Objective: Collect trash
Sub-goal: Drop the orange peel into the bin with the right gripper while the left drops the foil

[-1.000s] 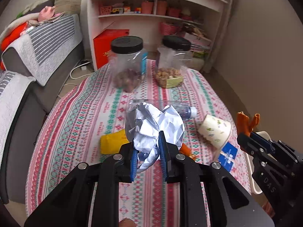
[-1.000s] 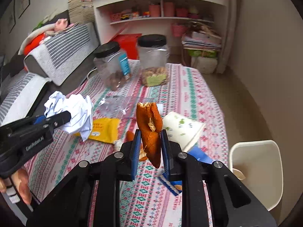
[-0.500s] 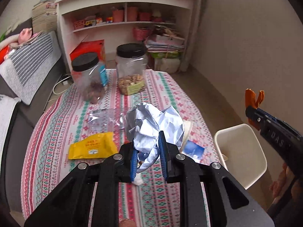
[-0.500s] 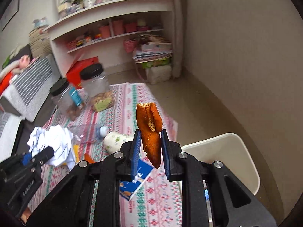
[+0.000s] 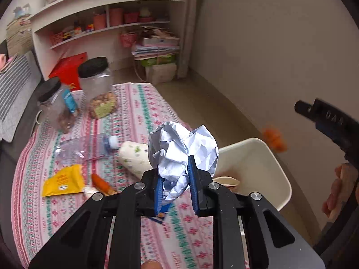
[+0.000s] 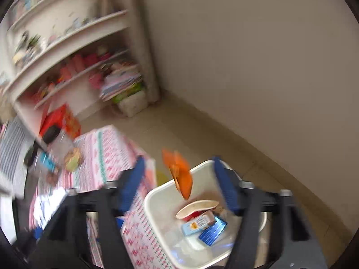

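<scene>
My left gripper (image 5: pixel 175 183) is shut on a crumpled white paper ball (image 5: pixel 182 150), held above the table's right edge. My right gripper (image 6: pixel 179 183) is open above the white trash bin (image 6: pixel 161 196). An orange peel (image 6: pixel 179 174) is in mid-air between its fingers, falling toward the bin. It also shows blurred in the left wrist view (image 5: pixel 274 137), above the bin (image 5: pixel 264 157). On the table lie a paper cup (image 5: pixel 134 157), a yellow packet (image 5: pixel 62 180), a crushed clear bottle (image 5: pixel 85 148) and an orange scrap (image 5: pixel 101 182).
Two black-lidded jars (image 5: pixel 98 87) stand at the table's far end. The bin holds a red-and-white cup (image 6: pixel 197 208) and blue wrappers (image 6: pixel 211 227). A white shelf unit (image 5: pixel 112 22) stands behind, a wall on the right, a sofa (image 5: pixel 13 94) on the left.
My right gripper swung over the bin and opened, letting go of the orange peel, which is falling. My left gripper moved right toward the bin with the paper ball.
</scene>
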Motion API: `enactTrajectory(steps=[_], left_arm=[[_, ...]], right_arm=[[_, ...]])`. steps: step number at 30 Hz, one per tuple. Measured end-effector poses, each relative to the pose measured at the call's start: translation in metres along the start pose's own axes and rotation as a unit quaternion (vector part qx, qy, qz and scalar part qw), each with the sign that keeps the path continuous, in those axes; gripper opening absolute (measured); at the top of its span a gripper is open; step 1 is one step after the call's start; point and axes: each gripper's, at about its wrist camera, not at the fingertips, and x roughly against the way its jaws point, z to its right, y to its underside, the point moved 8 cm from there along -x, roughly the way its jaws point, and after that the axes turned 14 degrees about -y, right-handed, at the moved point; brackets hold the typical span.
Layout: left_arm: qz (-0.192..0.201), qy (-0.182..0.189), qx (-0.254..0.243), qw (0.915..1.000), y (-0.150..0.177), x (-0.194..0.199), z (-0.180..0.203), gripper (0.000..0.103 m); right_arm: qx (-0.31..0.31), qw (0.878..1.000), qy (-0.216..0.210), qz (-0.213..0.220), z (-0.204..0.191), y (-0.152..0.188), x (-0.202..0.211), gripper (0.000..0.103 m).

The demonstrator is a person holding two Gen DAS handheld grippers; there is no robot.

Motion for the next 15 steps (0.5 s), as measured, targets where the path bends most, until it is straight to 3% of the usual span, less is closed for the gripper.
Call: enactTrajectory(steps=[7, 15], left_arm=[[-0.024, 0.033, -0.017, 0.9990, 0.007, -0.007, 0.052, 0.020], [-0.042, 0.062, -0.045, 0.9962, 0.018, -0.010, 0.103, 0.021]], right_arm=[[-0.062, 0.997, 0.038, 0.037, 0.048, -0.011, 0.020, 0.087], [-0.085, 0.993, 0.059, 0.062, 0.071, -0.018, 0.036, 0.091]])
